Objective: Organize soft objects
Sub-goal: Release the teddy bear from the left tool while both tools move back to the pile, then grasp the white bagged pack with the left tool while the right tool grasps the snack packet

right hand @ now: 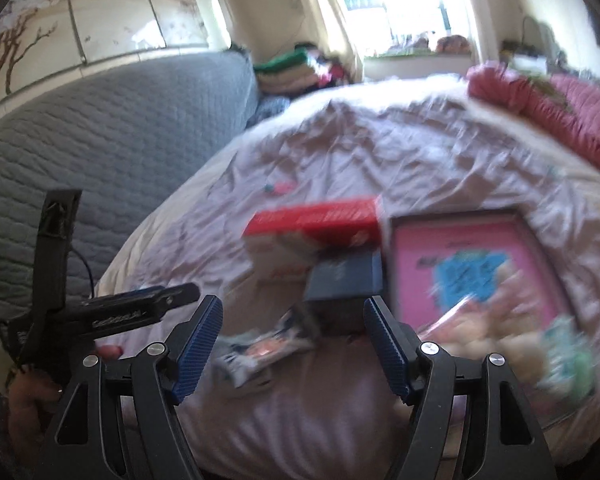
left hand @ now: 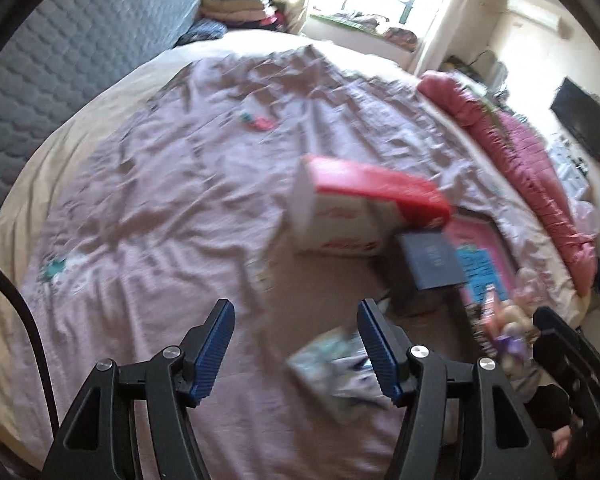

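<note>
My left gripper (left hand: 294, 320) hangs open over the mauve bedsheet (left hand: 172, 208), with nothing pressed between its blue pads. A crumpled soft packet (left hand: 336, 368) lies on the sheet below, partly behind the right-hand finger. My right gripper (right hand: 294, 312) is also open and empty; the same packet (right hand: 264, 352) lies just beyond its fingers. A beige plush toy (right hand: 492, 332) rests on the near edge of a pink box (right hand: 472, 272), with a green soft item (right hand: 568, 356) beside it. The left gripper (right hand: 120, 312) also shows at the left of the right wrist view. Both views are blurred.
A red and white carton (left hand: 368, 208) and a dark blue box (left hand: 432, 260) stand mid-bed by the pink box (left hand: 484, 252). A pink duvet (left hand: 520, 152) is bunched along the right edge, a grey quilted headboard (right hand: 100, 140) stands on the left, and folded clothes (right hand: 292, 64) are stacked near the window.
</note>
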Demonstrator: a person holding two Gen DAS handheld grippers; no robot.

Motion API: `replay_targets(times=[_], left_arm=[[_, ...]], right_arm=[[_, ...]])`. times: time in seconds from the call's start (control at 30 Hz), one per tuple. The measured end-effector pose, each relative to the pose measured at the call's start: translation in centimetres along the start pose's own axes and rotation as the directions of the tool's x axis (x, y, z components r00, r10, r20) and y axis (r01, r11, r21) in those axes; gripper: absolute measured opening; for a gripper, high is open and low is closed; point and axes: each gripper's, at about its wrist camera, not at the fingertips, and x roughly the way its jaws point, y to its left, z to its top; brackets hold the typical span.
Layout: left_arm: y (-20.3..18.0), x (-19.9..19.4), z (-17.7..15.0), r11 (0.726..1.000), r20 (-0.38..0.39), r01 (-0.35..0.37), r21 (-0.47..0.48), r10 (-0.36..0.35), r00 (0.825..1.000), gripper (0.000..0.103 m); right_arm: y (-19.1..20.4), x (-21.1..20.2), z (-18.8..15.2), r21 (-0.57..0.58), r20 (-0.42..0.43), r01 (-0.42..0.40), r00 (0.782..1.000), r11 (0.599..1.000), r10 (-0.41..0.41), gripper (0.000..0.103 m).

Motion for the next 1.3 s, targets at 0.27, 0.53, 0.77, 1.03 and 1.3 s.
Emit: replay_targets(times=[0.27,0.53,0.77,1.03,1.3], left_arm=[[2.5,3.0,-1.5,1.000,-0.122,-0.013,-0.006,0.012,0.992,0.063],[2.7,3.7,-2.0,1.000,-0.155,0.005,0.005,-0.004,0.988,0.063],[2.5,4.5,-2.5,1.000,-0.183,0.019,0.023,-0.014,0.983,0.063],[1.4,5.1,-2.7,0.996,-0.218,0.078,0.035,-0.069,0.974,0.063],[-1.1,6.9,-3.7,0.989,-0.312,0.147,-0.034,-0.150,0.938,0.063]], right_arm=[[0.6,7.0,-2.1,0.226,-0.209,-0.021,0.976,0.974,0.070,0.075],[-1.9,11.6,-2.9,0.488,-0.232,-0.007,0.963,0.873,0.137,0.075],[-1.2,15.0,-2.9,0.380,-0.287,0.027,0.954,0.925,0.090,0.044],[-1.2,11.6,-2.3,0.198,-0.213,-0.042,0.973,0.979,0.085,0.032],[-2.5,7.6,-2.1,0.080,-0.155,0.010,0.988,0.997,0.002,0.030]])
